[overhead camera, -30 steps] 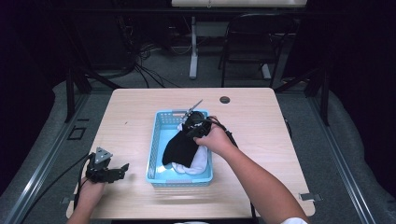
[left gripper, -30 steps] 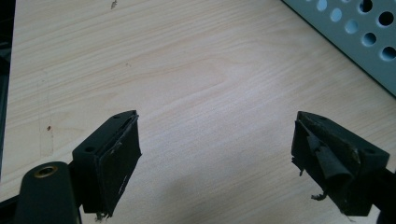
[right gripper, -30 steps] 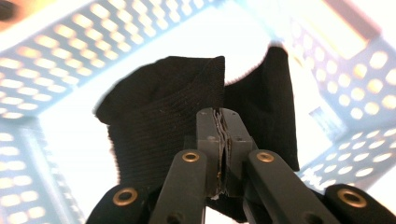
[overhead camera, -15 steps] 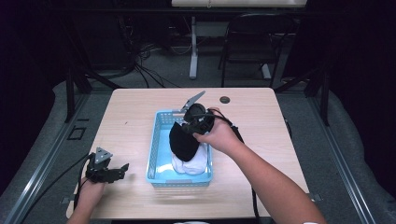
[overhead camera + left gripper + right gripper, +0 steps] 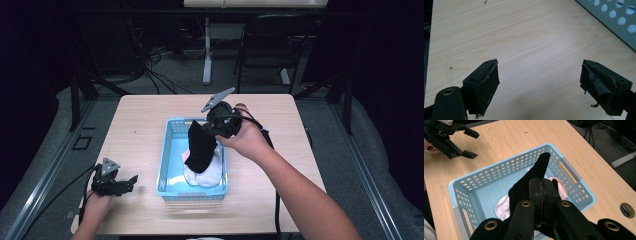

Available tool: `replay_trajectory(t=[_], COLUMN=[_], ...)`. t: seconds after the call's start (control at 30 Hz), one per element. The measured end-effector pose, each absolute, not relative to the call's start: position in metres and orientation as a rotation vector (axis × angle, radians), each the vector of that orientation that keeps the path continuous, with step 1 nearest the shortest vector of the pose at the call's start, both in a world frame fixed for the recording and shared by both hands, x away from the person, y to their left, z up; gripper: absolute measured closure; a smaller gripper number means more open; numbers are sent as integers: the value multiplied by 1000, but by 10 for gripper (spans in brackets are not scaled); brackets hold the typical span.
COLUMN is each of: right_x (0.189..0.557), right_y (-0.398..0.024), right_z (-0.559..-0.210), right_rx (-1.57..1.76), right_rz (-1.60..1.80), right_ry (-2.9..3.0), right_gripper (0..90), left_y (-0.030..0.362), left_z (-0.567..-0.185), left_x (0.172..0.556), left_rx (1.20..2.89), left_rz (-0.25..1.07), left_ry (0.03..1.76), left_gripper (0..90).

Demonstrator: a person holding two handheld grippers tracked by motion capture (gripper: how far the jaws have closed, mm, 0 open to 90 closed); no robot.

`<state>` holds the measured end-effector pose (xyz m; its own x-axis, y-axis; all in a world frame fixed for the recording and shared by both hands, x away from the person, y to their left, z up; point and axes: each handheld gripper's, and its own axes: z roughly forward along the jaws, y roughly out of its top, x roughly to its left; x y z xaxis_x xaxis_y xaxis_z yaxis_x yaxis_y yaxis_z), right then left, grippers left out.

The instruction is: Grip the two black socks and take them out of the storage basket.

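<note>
— What have I got on the wooden table (image 5: 150,125) here?

— Nearest me, my left gripper (image 5: 116,183) rests by the table's near left corner, jaws wide apart on nothing, bare wood between them in the left gripper view. Just past it sits the blue basket (image 5: 170,145) with something white and something pink lying in it.

— And the black sock (image 5: 201,147)?

— It hangs over the basket, pinched at its upper end in my right gripper (image 5: 542,192), jaws pressed together on the cloth. I judge it light, soft and limp: it droops and will swing, so I'd keep hold near the edge and pinch firmly, as thin cloth can slide out. Beyond is a dark room, with a chair (image 5: 265,45) and cables (image 5: 160,75).
</note>
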<state>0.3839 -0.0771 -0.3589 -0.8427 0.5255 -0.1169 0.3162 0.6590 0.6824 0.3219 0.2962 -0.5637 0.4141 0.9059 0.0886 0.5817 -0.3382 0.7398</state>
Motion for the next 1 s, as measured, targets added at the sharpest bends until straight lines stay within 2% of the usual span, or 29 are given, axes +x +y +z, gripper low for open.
replay_trajectory(t=[0.5, 0.67, 1.0], right_x=[359, 353, 352], right_y=[-148, -172, -193], right_z=[-339, -341, -352], right_rx=[775, 836, 901], right_rz=[926, 924, 907], right_ry=[2476, 2442, 2418], right_gripper=[881, 881, 881], left_y=[295, 295, 295], left_z=[-564, -565, -565], left_x=[322, 322, 322], left_rx=[2047, 2052, 2058], left_rz=[669, 668, 667], left_ry=[1259, 1258, 1258], left_gripper=[155, 155, 155])
